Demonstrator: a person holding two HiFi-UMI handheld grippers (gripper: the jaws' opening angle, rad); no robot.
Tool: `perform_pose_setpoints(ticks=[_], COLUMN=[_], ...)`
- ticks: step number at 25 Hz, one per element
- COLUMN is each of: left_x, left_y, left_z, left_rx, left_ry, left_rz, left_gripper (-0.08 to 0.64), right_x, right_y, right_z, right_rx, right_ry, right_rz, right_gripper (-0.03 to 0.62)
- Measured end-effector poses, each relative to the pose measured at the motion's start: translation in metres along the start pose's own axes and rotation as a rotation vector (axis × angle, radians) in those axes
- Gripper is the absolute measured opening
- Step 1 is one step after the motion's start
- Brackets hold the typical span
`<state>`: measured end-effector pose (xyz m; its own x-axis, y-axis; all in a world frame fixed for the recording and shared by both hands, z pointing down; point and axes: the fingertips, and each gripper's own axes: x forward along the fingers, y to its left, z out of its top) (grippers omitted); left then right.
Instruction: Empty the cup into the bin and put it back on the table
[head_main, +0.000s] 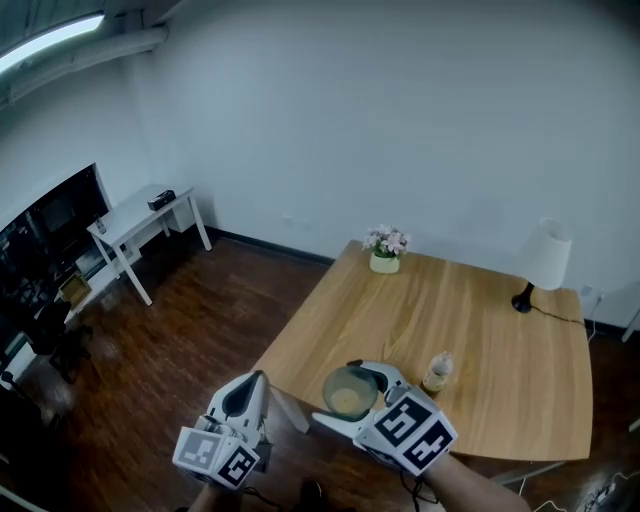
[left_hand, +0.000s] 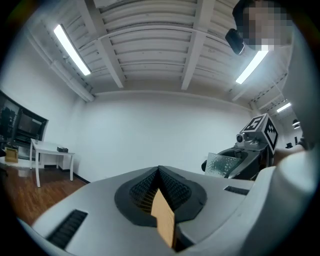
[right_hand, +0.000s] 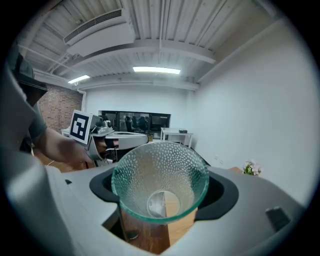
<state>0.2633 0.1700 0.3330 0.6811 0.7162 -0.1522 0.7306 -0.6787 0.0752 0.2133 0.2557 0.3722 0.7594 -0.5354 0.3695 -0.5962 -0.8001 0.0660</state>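
My right gripper (head_main: 352, 388) is shut on a dimpled clear glass cup (head_main: 349, 392), held over the near left edge of the wooden table (head_main: 470, 320). In the right gripper view the cup (right_hand: 160, 177) sits between the jaws with its mouth toward the camera, and I see nothing inside it. My left gripper (head_main: 250, 385) hovers over the floor just left of the table, its jaws shut with nothing between them (left_hand: 159, 172). The left gripper view also catches the cup (left_hand: 222, 163) in the right gripper (left_hand: 252, 150). No bin is in view.
On the table stand a small bottle (head_main: 436, 372), a pot of flowers (head_main: 385, 250) and a white lamp (head_main: 543, 262). A white side table (head_main: 140, 225) is against the far left wall, with dark desks and screens (head_main: 50, 240) beyond it. The floor is dark wood.
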Motion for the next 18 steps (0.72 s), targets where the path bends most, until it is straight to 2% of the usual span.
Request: perform_pose_setpoints(ticks=[4,8,11,18], left_x=[0.032,0.067,0.088,0.129], left_y=[0.008,0.023,0.034,0.049], left_z=[-0.019,-0.032,-0.048,-0.088], left_rx=[-0.029,-0.011,-0.027,-0.084], left_ry=[0.021,0.051,0.077,0.138], left_rz=[-0.059,-0.124,-0.164,-0.26], left_gripper=[-0.008,-0.008,-0.009,-0.008], right_x=[0.014,0.034,0.048,0.073], right_y=[-0.031,-0.063,-0.081,-0.121], right_z=[-0.015,-0.031,-0.042,-0.085], right_rx=[0.043,0.086,0.1,0.222], right_ry=[0.026,0.046,0.068,0.147], right_rz=[-0.078,-0.133,-0.171,-0.303], right_gripper=[0.407,0.407,0.407,0.407])
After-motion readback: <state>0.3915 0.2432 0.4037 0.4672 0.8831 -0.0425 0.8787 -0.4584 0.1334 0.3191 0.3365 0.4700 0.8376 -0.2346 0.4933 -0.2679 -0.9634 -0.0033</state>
